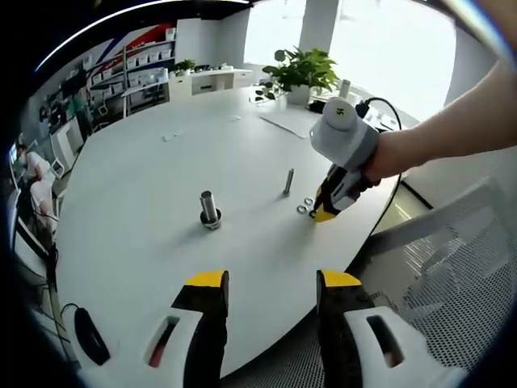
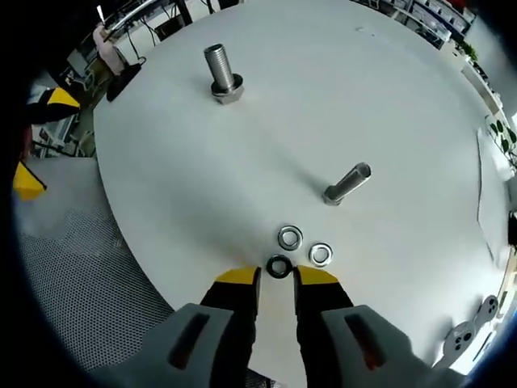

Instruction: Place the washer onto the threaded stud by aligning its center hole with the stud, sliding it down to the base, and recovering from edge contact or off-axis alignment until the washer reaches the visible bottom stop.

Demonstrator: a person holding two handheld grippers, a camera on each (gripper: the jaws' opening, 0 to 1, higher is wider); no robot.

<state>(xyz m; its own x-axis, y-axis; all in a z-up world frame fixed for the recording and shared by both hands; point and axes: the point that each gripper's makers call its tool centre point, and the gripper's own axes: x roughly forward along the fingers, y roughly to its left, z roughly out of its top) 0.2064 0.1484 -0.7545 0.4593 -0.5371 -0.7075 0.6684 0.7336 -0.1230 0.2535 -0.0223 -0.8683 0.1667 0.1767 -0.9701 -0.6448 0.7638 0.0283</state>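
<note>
Three washers (image 2: 289, 238) lay clustered on the white table (image 2: 388, 97) just near the threaded stud (image 2: 347, 183). Right gripper (image 2: 278, 276) poised narrowly parted at the dark one (image 2: 279, 267); left gripper (image 1: 271, 281) spread apart, well away.

We see a matt white desk (image 2: 388, 121); ahead of our jaws, shiny metal washers (image 2: 290, 238) and a threaded steel stud (image 2: 347, 183).
</note>
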